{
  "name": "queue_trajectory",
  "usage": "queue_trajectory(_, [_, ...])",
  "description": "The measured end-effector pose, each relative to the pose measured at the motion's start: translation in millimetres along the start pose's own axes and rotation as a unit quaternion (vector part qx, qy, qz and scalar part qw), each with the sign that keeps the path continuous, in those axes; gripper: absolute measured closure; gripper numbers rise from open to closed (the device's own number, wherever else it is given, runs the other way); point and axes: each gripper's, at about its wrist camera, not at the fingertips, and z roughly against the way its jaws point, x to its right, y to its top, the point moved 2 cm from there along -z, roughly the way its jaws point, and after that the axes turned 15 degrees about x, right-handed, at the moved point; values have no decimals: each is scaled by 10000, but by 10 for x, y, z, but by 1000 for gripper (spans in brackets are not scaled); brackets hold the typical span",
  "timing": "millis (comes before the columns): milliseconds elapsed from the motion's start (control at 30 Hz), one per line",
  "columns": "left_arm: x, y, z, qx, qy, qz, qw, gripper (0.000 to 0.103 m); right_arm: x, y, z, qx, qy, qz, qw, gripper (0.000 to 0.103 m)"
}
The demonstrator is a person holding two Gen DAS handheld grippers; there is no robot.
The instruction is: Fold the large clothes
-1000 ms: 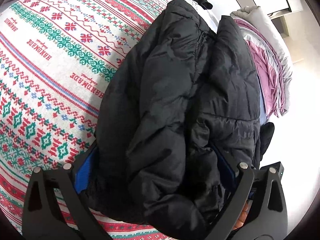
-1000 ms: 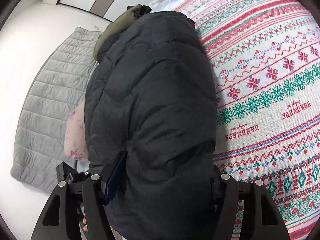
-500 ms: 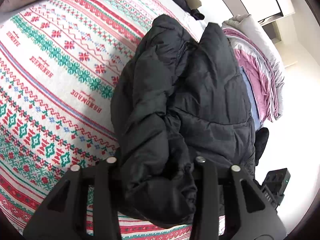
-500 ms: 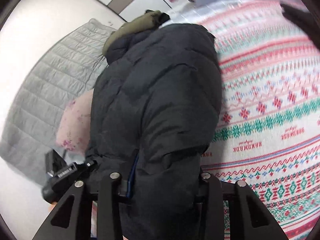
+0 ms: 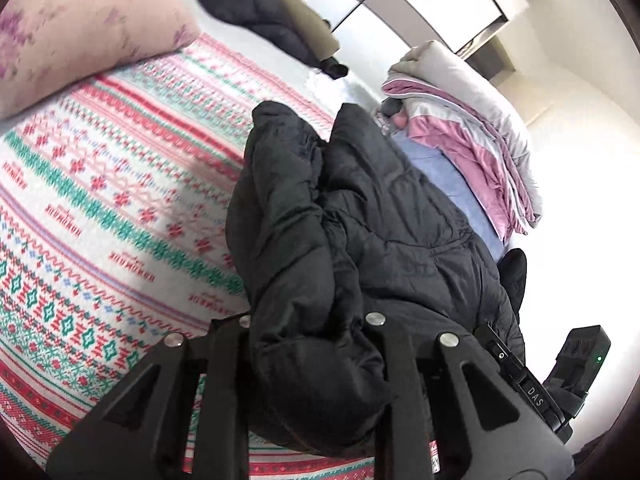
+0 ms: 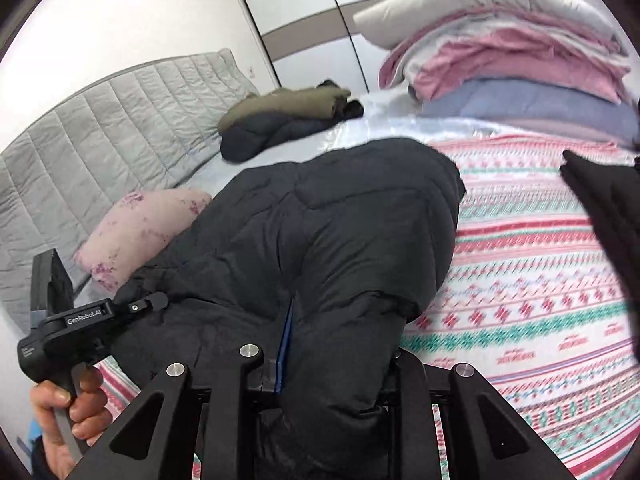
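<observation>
Left gripper (image 5: 310, 332): jaws just closed, pinching the black jacket (image 5: 360, 208). Right gripper (image 6: 324, 354): likewise clamped on the near end. Jacket bundled on patterned blanket (image 5: 100, 200); final fold and placing likely remain.

My puffer jacket (image 5: 384, 240) is matt black quilted cloth, softly puffed. The bedspread (image 5: 100, 208) looks like knit-patterned woven fabric. My left tool (image 5: 310, 344) is matt black plastic with shiny metal screws. The headboard (image 6: 100, 120) is grey stitched padding.
</observation>
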Motion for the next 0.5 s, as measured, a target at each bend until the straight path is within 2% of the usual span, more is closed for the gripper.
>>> queue_trajectory(200, [174,27,8,223,-200,-252,9992,83,22,115,172,440,-212,224,9986,80])
queue_trajectory(500, [414,-31,-74,222,-439,-257,9985,83,183,263,392,871,-526,291,9944,80])
